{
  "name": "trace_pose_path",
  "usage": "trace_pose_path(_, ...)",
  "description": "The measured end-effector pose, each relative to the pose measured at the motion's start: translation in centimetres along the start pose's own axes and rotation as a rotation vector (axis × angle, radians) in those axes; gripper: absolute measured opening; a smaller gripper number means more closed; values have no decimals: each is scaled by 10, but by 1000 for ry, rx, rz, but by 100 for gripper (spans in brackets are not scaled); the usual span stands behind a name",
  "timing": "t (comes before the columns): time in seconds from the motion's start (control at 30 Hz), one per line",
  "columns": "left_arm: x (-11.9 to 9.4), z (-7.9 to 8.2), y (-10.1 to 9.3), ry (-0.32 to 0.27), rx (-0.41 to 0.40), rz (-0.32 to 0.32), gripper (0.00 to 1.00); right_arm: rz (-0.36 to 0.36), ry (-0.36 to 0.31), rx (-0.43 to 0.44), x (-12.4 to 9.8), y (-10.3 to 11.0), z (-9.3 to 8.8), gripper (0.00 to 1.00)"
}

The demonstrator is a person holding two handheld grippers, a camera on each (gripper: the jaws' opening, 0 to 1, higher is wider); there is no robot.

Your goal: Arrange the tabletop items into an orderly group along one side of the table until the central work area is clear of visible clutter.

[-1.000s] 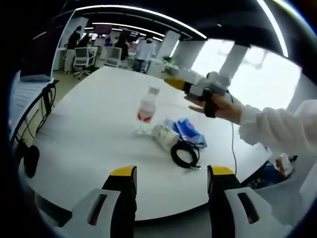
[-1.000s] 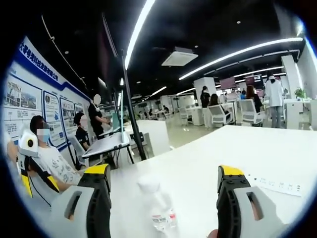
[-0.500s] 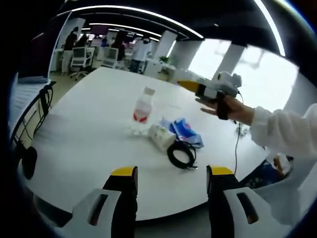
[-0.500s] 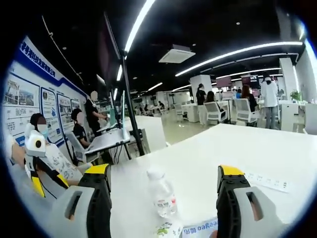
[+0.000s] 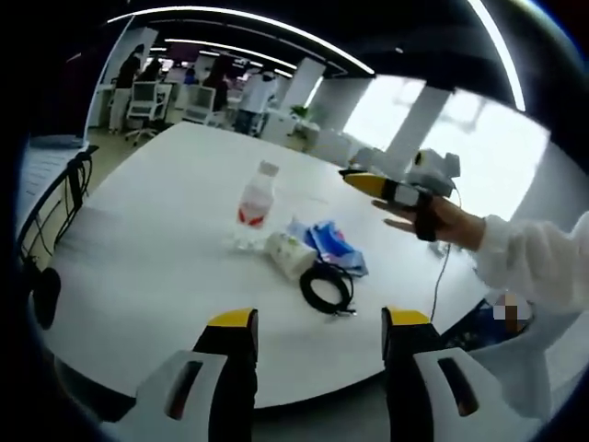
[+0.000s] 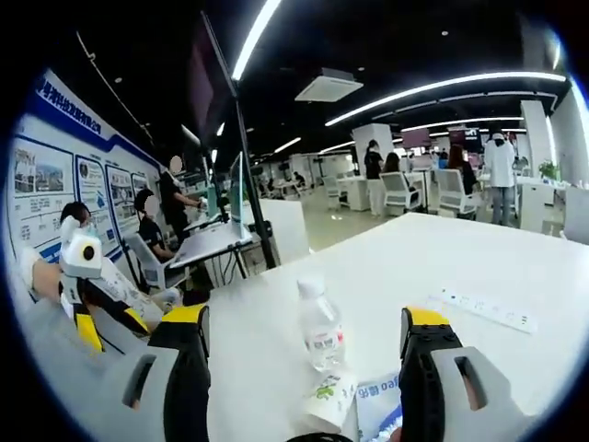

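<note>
On the white table (image 5: 138, 276) sit four things in one huddle: one clear plastic water bottle with a red label (image 5: 252, 203) standing upright with its long axis vertical, one white tissue pack (image 5: 287, 254), one blue pouch (image 5: 333, 247) and one coiled black cable (image 5: 325, 289). The left gripper (image 5: 315, 368) hangs wide apart and empty near the table's edge, with the huddle well ahead of it. The right gripper (image 6: 304, 382) is likewise spread and holding nothing, the bottle (image 6: 321, 328) standing between its jaws with the pack and pouch just below, and a white power strip (image 6: 483, 308) lying flat off to the right.

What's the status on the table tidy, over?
Both tongs open, empty: left, right. Water bottle, tissue pack, blue packet, black cable coil clustered mid-table. Nothing blocking.
</note>
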State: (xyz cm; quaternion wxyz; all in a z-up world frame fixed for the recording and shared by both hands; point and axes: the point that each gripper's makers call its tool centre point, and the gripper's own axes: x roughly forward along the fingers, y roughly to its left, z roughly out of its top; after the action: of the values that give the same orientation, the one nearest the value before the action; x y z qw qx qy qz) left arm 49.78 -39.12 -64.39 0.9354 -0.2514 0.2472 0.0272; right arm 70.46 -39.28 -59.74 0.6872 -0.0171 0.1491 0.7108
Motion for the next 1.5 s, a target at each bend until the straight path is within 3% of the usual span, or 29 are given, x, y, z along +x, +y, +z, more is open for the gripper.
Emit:
trace_pose_path(0.23,1,-2,-5,8,-12,-25,50,-51,-41,15,-28,-5,12,83)
trace_pose_path(0.37,3,-1,-15,4,-25,-74,51,-89,-29,18,-49,-10,7,83)
trace_pose_path(0.6,4,2,-22,0,-11,-98,52,-152,-28,31,-82,-17,2,83)
trace_pose_path(0.83,6,1,-21,20,9,-92,52,-179,-40,39,-98,-14,-2,83)
trace_pose_path(1.2,10,9,-8,8,-39,-77,52,-206,-38,34,-115,-9,-9,81)
trace_pose_path(1.5,21,19,-12,37,6,-99,51,-244,-94,51,-135,3,-6,78)
